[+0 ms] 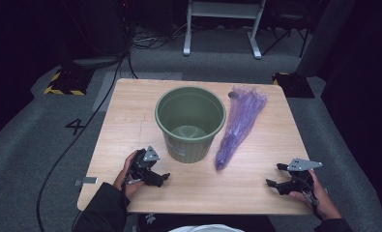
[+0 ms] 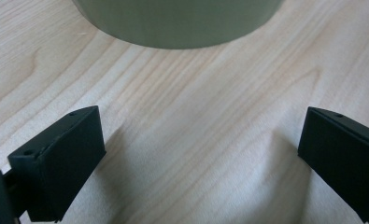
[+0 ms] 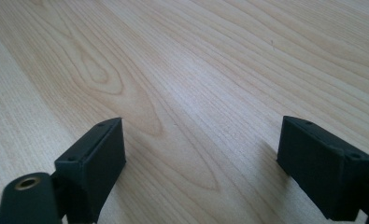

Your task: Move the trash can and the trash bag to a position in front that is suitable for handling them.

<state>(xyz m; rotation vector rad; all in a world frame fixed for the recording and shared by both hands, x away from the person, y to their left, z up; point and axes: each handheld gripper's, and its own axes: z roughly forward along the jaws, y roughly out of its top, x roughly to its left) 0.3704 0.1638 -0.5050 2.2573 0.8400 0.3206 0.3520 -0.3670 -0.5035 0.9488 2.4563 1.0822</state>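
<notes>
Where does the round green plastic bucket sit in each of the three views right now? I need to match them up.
High view: the round green plastic bucket stands upright at the table's centre, a crumpled purple plastic bag lying to its right.
Left gripper view: its lower wall spans the top edge, ahead of the open jaws.
Right gripper view: the bucket is not in it.
Shared landmark: the light wooden tabletop.

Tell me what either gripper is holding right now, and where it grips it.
Nothing is held. The left gripper and right gripper are both open over bare table.
</notes>
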